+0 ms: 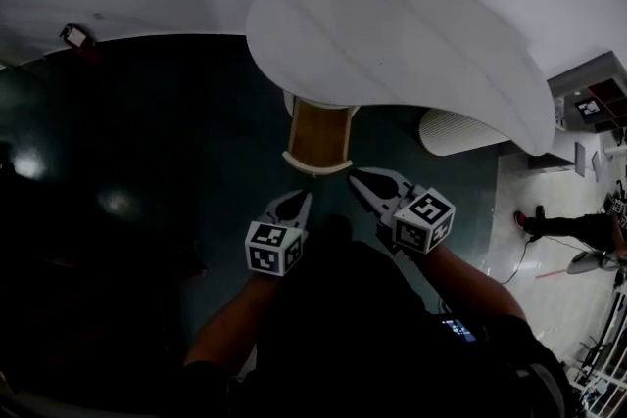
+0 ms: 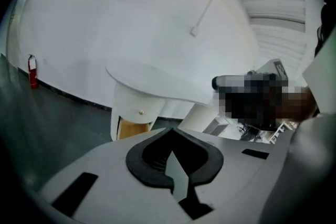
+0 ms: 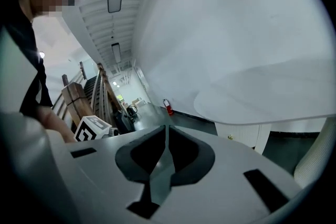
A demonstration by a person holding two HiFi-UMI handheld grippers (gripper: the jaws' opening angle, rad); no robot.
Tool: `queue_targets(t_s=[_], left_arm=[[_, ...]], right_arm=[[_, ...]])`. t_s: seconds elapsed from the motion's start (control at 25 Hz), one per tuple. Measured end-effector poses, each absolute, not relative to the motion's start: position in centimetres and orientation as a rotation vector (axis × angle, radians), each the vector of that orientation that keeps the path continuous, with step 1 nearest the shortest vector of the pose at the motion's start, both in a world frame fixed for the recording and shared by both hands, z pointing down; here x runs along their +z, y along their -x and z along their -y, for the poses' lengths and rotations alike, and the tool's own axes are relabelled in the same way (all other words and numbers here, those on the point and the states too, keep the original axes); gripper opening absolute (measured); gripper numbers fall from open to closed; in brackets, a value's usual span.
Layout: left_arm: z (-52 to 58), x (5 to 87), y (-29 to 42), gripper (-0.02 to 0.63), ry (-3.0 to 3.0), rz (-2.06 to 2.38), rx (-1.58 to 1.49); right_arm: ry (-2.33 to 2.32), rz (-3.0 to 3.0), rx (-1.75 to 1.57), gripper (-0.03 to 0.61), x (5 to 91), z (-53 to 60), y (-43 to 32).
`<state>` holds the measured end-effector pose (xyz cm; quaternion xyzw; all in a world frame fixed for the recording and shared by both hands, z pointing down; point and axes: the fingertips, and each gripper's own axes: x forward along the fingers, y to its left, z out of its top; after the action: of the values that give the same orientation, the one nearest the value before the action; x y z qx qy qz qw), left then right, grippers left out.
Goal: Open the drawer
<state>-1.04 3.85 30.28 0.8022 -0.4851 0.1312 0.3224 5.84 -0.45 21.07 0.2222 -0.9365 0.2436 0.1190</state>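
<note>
Head view is showing the drawer (image 1: 318,137) sticking out toward me from under the near edge of the table (image 1: 392,44), looking already open. I am holding the left gripper (image 1: 304,201) and right gripper (image 1: 359,181) pinched closed and empty, just short of its front, the right slightly nearer.

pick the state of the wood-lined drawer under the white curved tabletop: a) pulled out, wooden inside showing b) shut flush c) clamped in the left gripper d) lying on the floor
a: in the head view the wood-lined drawer juts out from under the white curved tabletop, its wooden inside exposed.
</note>
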Motion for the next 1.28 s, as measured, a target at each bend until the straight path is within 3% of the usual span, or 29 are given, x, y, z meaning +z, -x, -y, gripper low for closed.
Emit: queue_targets(t_s=[0.44, 0.8, 1.28], left_arm=[[-4.2, 16.4, 5.0, 0.014, -2.333, 1.396, 0.399], [-4.1, 7.4, 6.6, 0.014, -2.442, 1.559, 0.374], [-5.1, -1.6, 4.7, 0.014, -2.528, 1.666, 0.123]], right_arm=[[-0.574, 2.939, 0.672, 0.018, 10.2, -1.2, -3.1], [-0.502, 3.031, 0.358, 0.018, 3.2, -1.8, -3.5], [-0.51, 3.117, 0.157, 0.017, -3.6, -2.7, -4.9]])
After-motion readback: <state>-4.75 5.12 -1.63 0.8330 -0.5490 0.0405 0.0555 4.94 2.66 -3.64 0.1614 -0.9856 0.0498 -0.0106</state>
